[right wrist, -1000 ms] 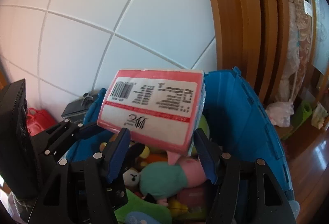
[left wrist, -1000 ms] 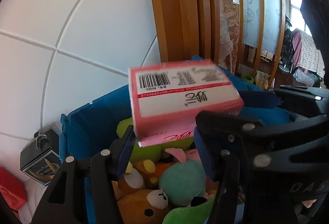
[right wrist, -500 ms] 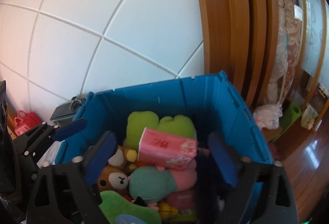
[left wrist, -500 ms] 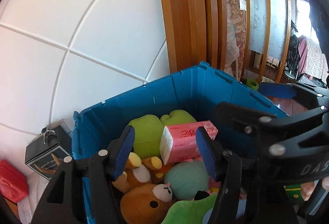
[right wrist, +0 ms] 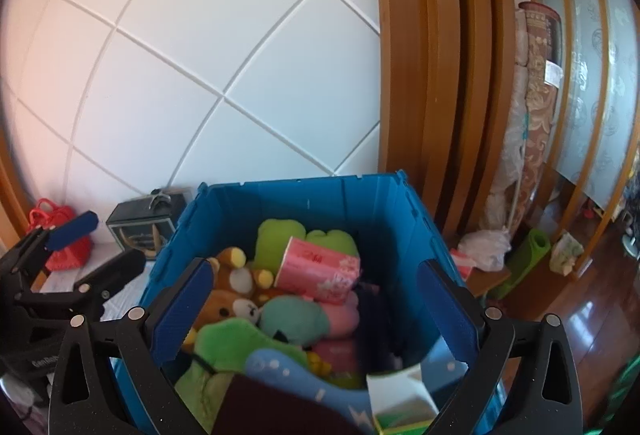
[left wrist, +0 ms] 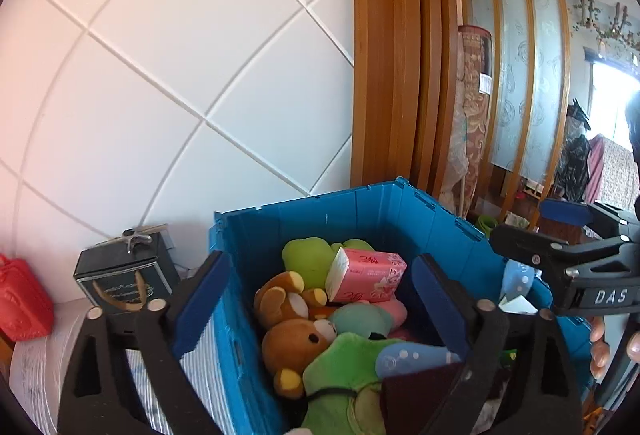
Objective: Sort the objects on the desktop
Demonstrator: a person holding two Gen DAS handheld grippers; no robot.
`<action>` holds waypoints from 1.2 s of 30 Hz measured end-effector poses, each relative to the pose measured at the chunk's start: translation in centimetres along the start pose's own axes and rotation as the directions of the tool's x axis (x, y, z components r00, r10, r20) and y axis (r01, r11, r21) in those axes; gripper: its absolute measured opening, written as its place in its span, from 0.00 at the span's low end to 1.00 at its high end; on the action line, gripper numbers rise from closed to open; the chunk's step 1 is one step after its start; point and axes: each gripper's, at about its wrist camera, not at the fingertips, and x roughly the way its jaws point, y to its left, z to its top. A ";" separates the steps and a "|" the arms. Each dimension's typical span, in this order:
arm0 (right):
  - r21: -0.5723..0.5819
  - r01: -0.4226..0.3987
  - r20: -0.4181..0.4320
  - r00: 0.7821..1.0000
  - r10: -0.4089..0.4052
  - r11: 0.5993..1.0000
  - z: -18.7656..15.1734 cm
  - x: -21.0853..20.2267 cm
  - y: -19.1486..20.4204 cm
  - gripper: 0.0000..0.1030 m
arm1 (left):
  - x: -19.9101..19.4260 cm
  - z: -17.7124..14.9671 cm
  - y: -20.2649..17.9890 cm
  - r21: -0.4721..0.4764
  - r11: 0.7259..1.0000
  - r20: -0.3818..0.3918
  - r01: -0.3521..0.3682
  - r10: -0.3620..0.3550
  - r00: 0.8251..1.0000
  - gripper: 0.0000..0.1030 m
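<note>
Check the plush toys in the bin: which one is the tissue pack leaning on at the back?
The lime green plush against the blue bin's far wall. The pink tissue pack lies across its front; the brown bears sit to its left, apart.

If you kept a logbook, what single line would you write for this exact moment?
step: drop done | pink plastic tissue pack: lying on plush toys in blue plastic crate | left gripper: open, empty | right gripper: open, empty

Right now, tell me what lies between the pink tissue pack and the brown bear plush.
In the right wrist view, a teal plush sits between the pink tissue pack and the brown bear plush.
</note>
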 end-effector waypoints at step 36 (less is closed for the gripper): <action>0.031 0.206 0.006 0.978 -0.206 0.978 -11.3 -12.3 5.7 1.00 | -13.2 -7.5 -1.1 0.017 1.000 0.029 0.004 -0.005 1.000 0.98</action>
